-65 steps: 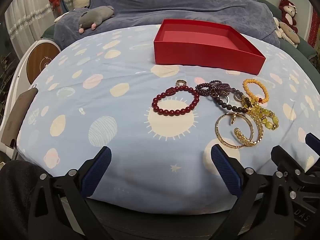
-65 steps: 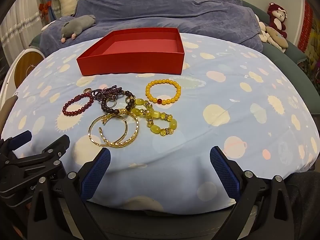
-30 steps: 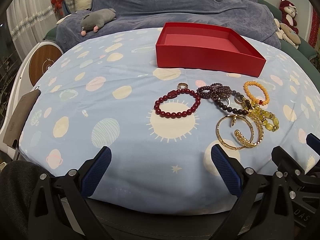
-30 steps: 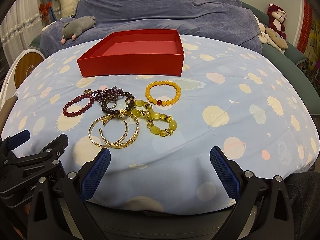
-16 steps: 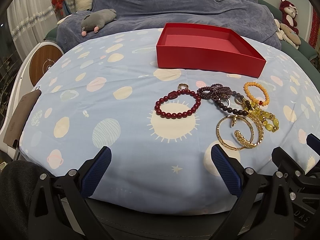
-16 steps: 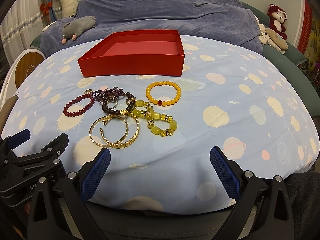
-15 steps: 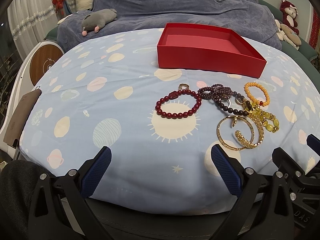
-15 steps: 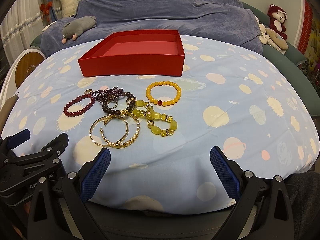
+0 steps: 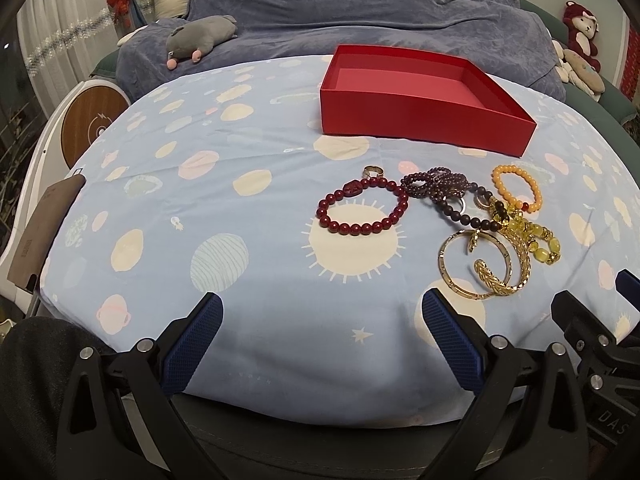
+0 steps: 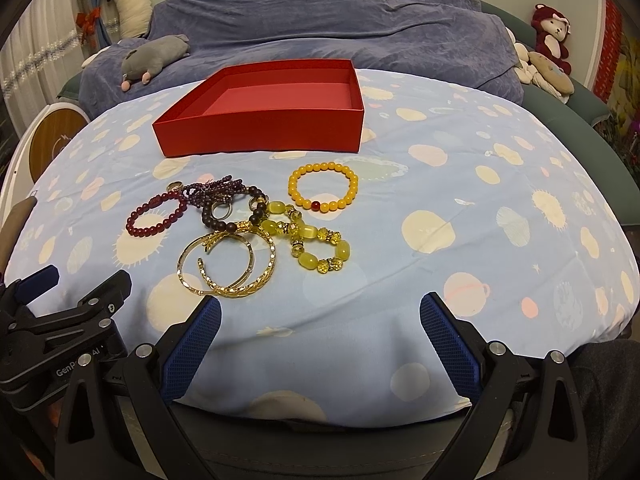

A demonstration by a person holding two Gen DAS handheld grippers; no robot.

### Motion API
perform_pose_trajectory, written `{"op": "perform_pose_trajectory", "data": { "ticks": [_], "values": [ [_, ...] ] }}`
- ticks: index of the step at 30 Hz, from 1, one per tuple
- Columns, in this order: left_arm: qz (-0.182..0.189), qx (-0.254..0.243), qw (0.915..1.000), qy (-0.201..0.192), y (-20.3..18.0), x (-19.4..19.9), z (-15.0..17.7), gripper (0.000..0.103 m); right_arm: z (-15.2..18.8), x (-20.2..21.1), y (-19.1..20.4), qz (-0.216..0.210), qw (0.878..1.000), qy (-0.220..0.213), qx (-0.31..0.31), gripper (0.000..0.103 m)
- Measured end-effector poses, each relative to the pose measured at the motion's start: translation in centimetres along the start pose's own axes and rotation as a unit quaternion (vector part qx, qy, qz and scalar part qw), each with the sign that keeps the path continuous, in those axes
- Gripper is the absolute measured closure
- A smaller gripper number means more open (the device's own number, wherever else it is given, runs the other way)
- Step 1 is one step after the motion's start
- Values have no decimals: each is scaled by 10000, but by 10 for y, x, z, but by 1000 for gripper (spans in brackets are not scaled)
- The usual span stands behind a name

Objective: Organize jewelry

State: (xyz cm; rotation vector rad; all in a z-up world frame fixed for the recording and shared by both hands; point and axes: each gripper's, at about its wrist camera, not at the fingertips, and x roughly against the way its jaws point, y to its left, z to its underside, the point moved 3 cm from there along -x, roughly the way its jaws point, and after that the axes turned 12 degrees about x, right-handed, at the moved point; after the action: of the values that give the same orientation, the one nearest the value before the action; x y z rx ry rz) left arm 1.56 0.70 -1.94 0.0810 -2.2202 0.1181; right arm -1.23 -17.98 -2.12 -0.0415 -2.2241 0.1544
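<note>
An empty red box (image 9: 420,118) (image 10: 264,128) stands at the back of the blue patterned cloth. In front of it lies a cluster of jewelry: a dark red bead bracelet (image 9: 362,210) (image 10: 156,216), a small ring (image 9: 373,171), purple beads (image 9: 436,184) (image 10: 212,192), an orange bead bracelet (image 9: 516,194) (image 10: 323,188), yellow stone bracelets (image 9: 536,238) (image 10: 316,240) and gold bangles (image 9: 484,266) (image 10: 228,264). My left gripper (image 9: 322,340) and right gripper (image 10: 316,340) hang open near the front edge, short of the jewelry, holding nothing.
A blue-grey blanket (image 10: 328,20) is piled behind the box, with a grey plush toy (image 9: 200,38) at the left and plush toys (image 10: 552,44) at the right. A round wooden-faced object (image 9: 90,124) and a brown flat item (image 9: 44,232) sit off the left edge.
Both views have drifted slightly; the box and jewelry sit a little lower and nearer in frame. Nothing on the cloth has moved, and both grippers stay open.
</note>
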Motion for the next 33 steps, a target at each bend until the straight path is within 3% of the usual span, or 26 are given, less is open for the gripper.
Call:
{"op": "perform_pose_trajectory", "data": {
  "ticks": [23,33],
  "values": [
    [91,127,9998,122,4,-4,-1,8,-1,0,-8,-21,9997,14,-233,7],
    [47,320,9994,126,21,-12,-19,8,-7,-1,-17,65,9994,-33,-328,7]
  ]
}}
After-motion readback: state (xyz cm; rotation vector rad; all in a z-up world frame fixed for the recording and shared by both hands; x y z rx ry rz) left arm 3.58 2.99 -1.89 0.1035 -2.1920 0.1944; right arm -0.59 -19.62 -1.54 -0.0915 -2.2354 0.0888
